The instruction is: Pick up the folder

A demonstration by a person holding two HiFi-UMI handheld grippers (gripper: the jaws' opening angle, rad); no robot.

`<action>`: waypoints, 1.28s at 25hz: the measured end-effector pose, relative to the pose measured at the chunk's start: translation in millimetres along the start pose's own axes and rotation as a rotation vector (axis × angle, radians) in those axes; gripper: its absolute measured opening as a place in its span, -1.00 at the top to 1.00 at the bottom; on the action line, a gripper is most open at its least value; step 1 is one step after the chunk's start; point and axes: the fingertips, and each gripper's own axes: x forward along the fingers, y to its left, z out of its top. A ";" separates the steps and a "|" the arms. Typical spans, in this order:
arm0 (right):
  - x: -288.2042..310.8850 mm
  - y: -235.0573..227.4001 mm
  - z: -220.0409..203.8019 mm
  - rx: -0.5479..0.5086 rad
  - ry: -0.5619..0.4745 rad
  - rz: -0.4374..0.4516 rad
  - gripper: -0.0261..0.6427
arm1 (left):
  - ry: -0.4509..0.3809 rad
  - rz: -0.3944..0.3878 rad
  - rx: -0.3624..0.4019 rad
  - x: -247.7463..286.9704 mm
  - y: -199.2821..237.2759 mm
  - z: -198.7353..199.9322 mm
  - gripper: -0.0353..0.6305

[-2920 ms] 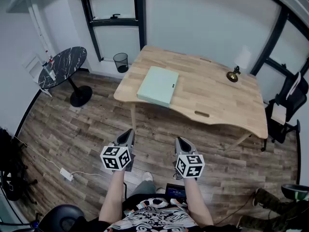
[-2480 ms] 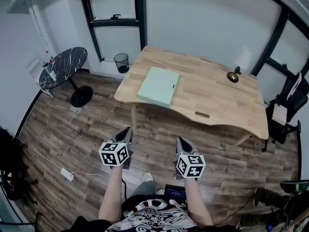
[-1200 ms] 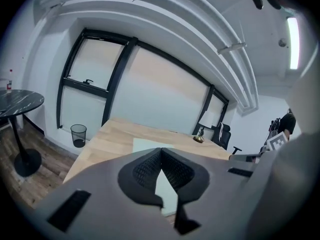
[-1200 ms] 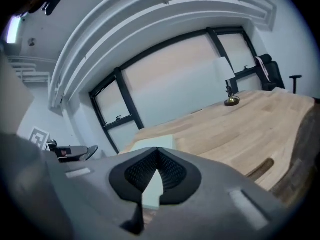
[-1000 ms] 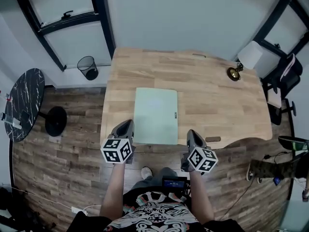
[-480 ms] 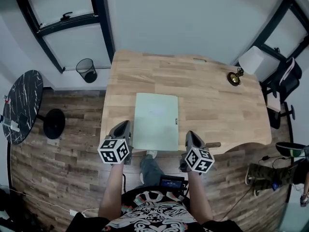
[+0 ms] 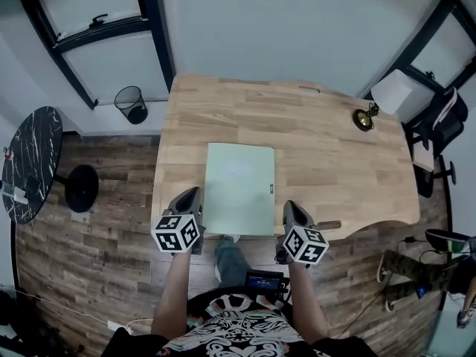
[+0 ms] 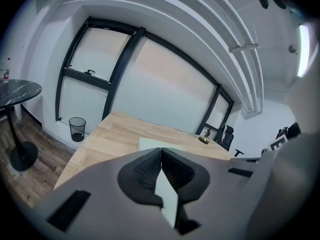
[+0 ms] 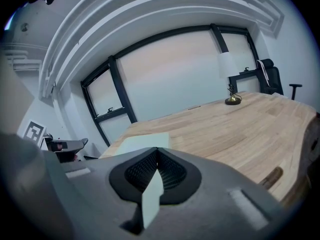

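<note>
A pale green folder (image 7: 239,188) lies flat on the wooden table (image 7: 327,147), close to its near edge. My left gripper (image 7: 192,193) hangs at the folder's near left corner, jaws shut and empty. My right gripper (image 7: 290,205) hangs at the near right corner, also shut and empty. Neither touches the folder. In the left gripper view the folder (image 8: 150,144) shows just beyond the shut left gripper (image 8: 161,149). The right gripper view shows the folder (image 9: 145,143) ahead and a little left of the shut right gripper (image 9: 157,150).
A brass lamp (image 7: 363,117) stands at the table's far right. A mesh wastebasket (image 7: 131,103) sits on the floor by the window, and a black marble round table (image 7: 26,162) stands to the left. An office chair (image 7: 439,121) is at the right.
The person has walked up to the table. Both grippers went from over the floor to the table's near edge, flanking the folder. They stayed shut.
</note>
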 end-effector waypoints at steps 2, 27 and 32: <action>5.0 -0.2 -4.6 0.006 0.019 0.014 0.91 | 0.007 0.000 -0.005 4.4 2.3 -2.7 0.87; 82.9 -16.5 -43.6 0.036 0.244 0.088 0.59 | 0.142 0.025 -0.041 59.6 37.4 -43.1 0.84; 92.6 -12.4 -50.1 0.100 0.296 0.152 0.28 | 0.173 -0.007 -0.078 70.0 37.6 -49.2 0.43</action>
